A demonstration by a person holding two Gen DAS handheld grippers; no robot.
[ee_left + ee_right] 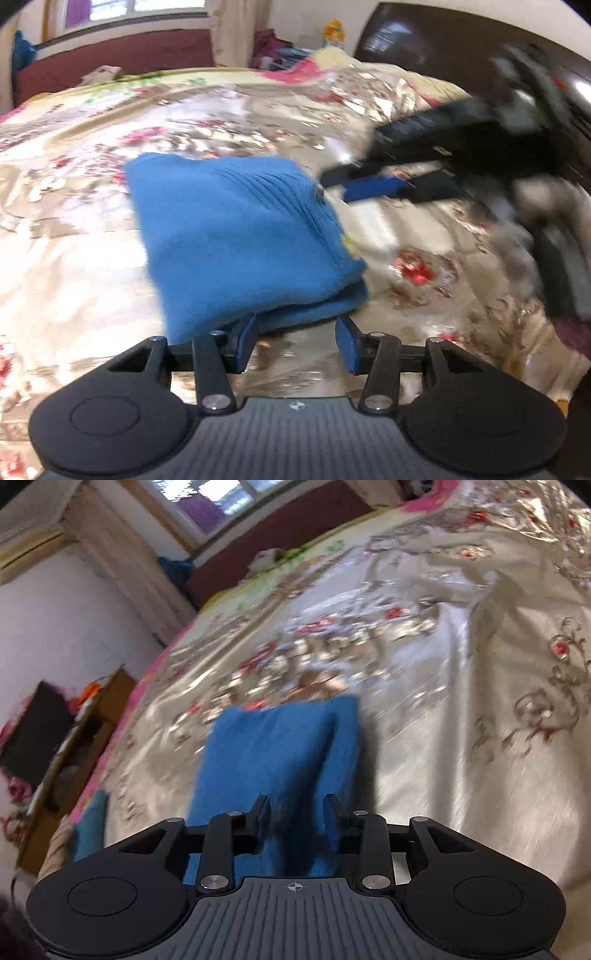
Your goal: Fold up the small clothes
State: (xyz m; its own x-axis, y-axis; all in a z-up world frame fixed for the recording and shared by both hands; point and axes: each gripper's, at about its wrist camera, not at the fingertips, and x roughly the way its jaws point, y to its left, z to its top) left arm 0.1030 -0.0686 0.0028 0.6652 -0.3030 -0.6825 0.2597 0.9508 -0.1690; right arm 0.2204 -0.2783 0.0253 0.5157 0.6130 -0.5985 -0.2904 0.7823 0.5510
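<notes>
A folded blue knit garment (240, 236) lies on the floral bedspread (74, 236). My left gripper (297, 341) is open, its blue pads (245, 341) just at the garment's near edge, nothing between them. In the left wrist view the right gripper (354, 184) reaches in from the right, blurred, its tip beside the garment's far right corner. In the right wrist view the blue garment (280, 753) lies straight ahead and my right gripper (297, 823) is open with the fabric under and between its fingers (260, 819), not clamped.
The satin floral bedspread (443, 701) covers the bed all around. A dark headboard (461, 44) stands at the right. A wooden bedside cabinet (85, 746) and a blue-green cloth piece (90, 823) sit at the bed's left edge. A window (122, 7) is beyond.
</notes>
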